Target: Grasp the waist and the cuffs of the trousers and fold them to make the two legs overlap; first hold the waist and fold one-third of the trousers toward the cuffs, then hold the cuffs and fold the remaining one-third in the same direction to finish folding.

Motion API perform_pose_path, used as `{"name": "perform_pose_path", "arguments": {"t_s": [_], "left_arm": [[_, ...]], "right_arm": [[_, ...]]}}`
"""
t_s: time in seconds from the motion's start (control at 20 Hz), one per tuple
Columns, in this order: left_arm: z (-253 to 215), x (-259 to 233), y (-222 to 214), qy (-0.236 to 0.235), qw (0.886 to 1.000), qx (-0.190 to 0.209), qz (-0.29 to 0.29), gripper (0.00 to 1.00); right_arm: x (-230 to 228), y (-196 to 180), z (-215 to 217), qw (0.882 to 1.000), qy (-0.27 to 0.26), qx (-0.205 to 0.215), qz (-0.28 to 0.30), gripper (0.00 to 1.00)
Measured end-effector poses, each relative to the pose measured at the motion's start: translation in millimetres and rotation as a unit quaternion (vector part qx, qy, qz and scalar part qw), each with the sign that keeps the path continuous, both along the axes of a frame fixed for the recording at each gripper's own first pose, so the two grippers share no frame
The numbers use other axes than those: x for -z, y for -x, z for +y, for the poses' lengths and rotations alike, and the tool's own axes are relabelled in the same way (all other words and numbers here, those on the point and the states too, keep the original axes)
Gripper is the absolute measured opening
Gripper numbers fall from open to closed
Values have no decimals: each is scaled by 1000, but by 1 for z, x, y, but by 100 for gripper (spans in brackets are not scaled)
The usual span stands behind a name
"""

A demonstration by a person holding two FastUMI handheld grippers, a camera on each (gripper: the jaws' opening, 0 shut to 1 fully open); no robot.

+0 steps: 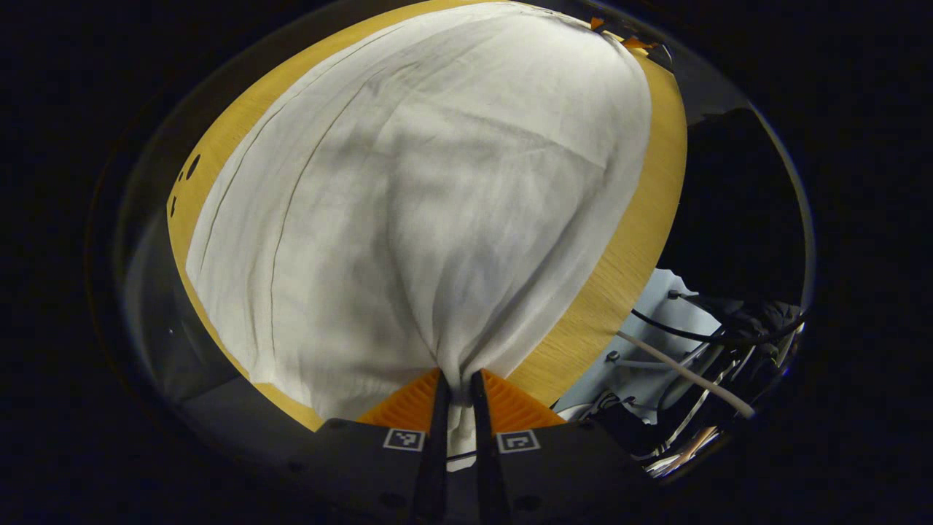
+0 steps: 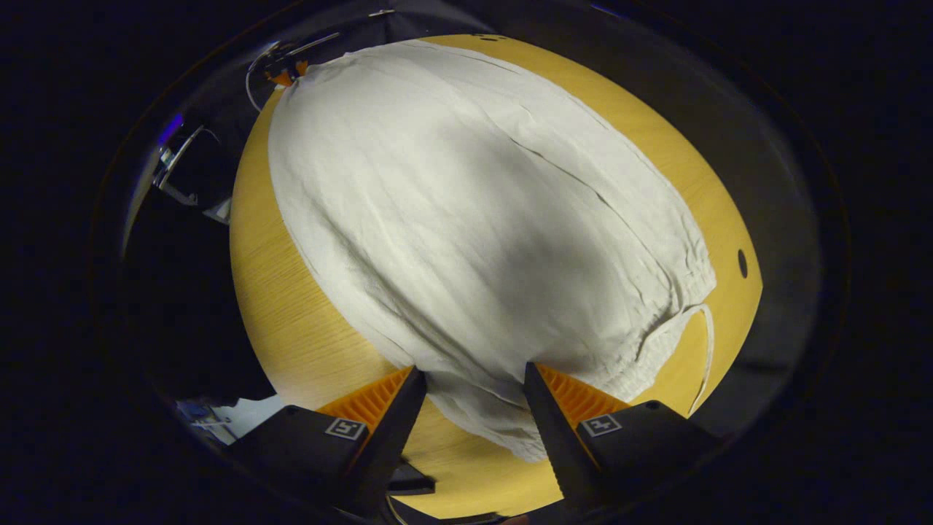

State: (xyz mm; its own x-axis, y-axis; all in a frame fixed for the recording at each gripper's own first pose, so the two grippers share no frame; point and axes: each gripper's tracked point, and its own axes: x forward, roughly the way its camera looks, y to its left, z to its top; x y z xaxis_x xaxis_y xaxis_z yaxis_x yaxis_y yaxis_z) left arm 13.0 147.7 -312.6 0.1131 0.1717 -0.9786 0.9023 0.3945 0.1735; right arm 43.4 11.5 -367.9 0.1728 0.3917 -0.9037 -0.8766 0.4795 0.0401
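Fingers of the left gripper (image 1: 459, 386) at bottom centre pinched a gathered edge of the white trousers (image 1: 430, 197), which lay spread over the wooden table (image 1: 627, 255). Right gripper (image 2: 474, 386) stood spread apart, straddling the waistband (image 2: 656, 350) at lower right.
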Motion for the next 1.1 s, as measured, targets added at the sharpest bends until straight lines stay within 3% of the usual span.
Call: {"name": "perform_pose_path", "arguments": {"t_s": [0.15,0.2,0.3,0.4,0.5,0.7,0.9,1.1], "left_arm": [[3,5,3,-1,1000,6,-12,6],[4,4,3,-4,1000,1,-16,5],[6,5,3,-5,1000,2,-27,5],[6,4,1,-4,999,4,-42,5],[1,1,0,8,997,-12,-72,5],[-12,-17,-11,53,987,-55,-142,6],[-17,-34,-32,93,967,-114,-209,6],[-29,-60,-70,130,941,-161,-268,5]], "right_arm": [[1,-3,3,999,18,-32,-7,82],[-1,-11,2,998,23,-46,-29,66],[-2,-16,2,994,40,-68,-70,18],[-2,-13,1,990,55,-82,-98,11],[-4,-11,1,991,50,-69,-103,7],[-23,-20,0,993,5,11,-121,5],[-59,-31,-1,985,-40,86,-147,6],[-96,-55,-3,968,-84,160,-175,6]]}}
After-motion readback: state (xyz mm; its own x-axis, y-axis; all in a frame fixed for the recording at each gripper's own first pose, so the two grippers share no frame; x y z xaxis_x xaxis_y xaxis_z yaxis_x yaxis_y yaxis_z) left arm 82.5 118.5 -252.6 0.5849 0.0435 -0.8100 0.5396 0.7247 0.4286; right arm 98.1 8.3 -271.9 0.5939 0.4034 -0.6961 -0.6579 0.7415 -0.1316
